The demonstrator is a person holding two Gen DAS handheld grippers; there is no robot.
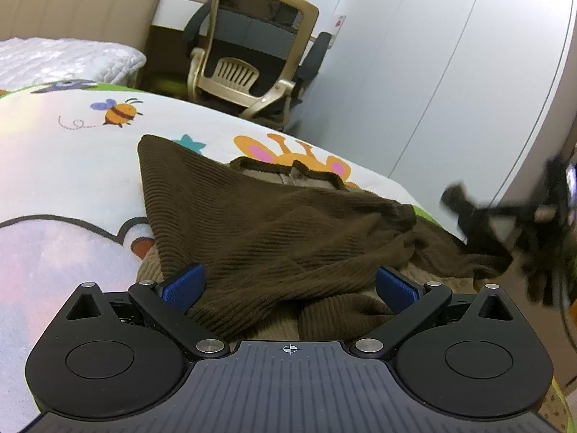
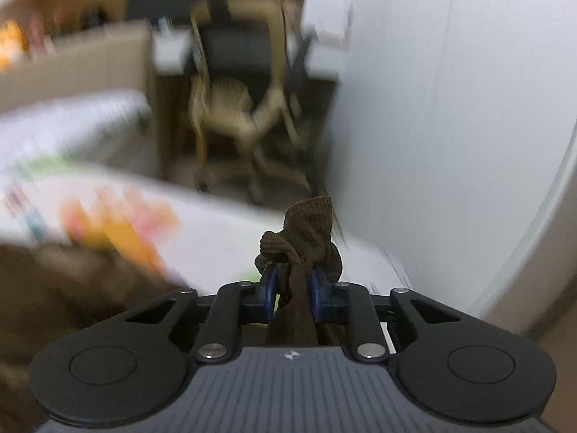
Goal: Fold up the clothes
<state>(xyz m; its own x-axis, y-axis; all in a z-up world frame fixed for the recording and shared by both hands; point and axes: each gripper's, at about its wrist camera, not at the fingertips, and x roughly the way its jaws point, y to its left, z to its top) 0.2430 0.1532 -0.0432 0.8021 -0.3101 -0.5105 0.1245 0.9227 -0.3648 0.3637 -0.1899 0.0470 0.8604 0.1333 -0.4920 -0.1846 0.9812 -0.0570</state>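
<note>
The right claw [image 2: 293, 285] was clenched on a bunched end of the brown sweater [image 1: 274, 223] lying on the bed [image 1: 72, 166], the left claw [image 1: 288, 285] gaped, so that thin pinch might slip mid-lift

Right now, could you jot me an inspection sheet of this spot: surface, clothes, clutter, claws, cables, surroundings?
Surface: bed sheet with cartoon animal prints.
Job's things: brown ribbed sweater, rumpled, not yet folded.
Clutter: nothing seen.
Claws: left claw open, sweater lying between its pads; right claw shut on a bunched end of the sweater.
Cables: nothing seen clearly.
Surroundings: office chair, white quilt, white wardrobe.
</note>
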